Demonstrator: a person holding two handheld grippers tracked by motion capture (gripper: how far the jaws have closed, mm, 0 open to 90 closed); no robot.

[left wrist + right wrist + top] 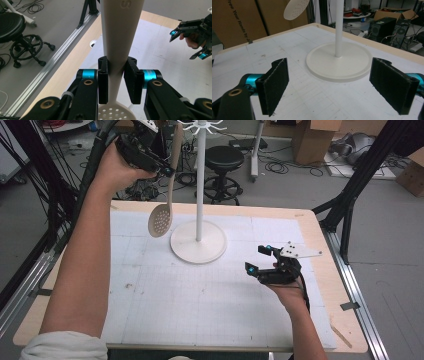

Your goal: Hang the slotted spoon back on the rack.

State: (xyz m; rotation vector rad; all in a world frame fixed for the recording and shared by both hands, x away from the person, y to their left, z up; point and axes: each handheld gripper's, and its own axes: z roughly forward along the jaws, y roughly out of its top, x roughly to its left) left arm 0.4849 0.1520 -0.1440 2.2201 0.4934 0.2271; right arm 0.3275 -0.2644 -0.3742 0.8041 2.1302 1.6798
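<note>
Cream plastic spoon w/ holes (167, 195) is hanging up in the air at 10 o'clock of the white stand w/ round base (198, 241), pinched by its handle in the left gripper (167, 170). Right gripper (258, 258) is sitting wide open, holding nothing, at 4 o'clock. Spoon could slip down, since the handle is smooth & getting thinner. Brown box (234, 20) is reading "Free Your Hands by".

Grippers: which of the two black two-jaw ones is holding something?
The left gripper: its jaws clamp the handle of the cream perforated plastic spoon, held up beside the white stand. The right gripper rests open, nothing between its jaws.
</note>
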